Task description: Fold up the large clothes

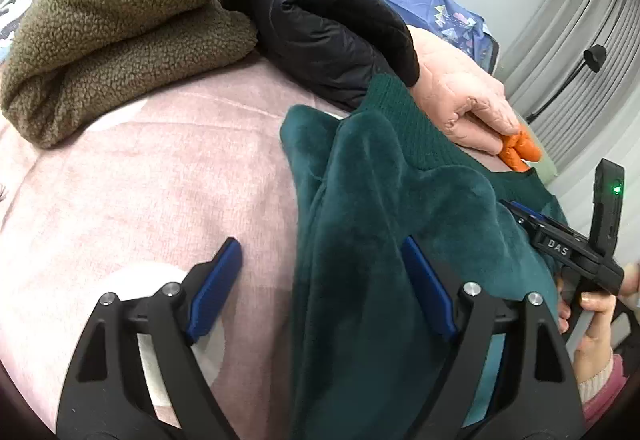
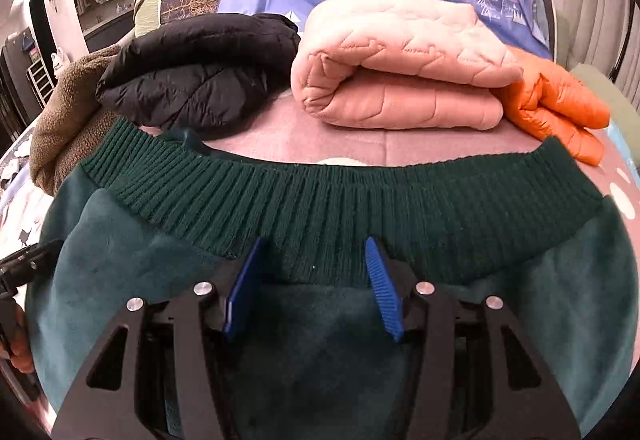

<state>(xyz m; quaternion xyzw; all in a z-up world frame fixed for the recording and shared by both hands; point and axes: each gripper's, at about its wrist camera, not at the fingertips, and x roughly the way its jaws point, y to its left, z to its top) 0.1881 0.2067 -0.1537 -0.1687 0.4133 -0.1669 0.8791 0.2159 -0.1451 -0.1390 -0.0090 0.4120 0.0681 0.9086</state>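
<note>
Pink bedspread (image 1: 140,168) carries a rumpled dark-green fleece garment (image 2: 320,196); left gripper (image 1: 320,288) gapes wide, right gripper (image 2: 310,288) half-open, neither clamping it.

- Soft, even indoor light; nothing looks dim.
- The wall at twelve o'clock in the right wrist view is washed out pale.
- Heavy fisheye bending, with dark corners all round.
- The green garment (image 1: 360,240) casts only a faint shadow on the bed (image 1: 160,180).
</note>
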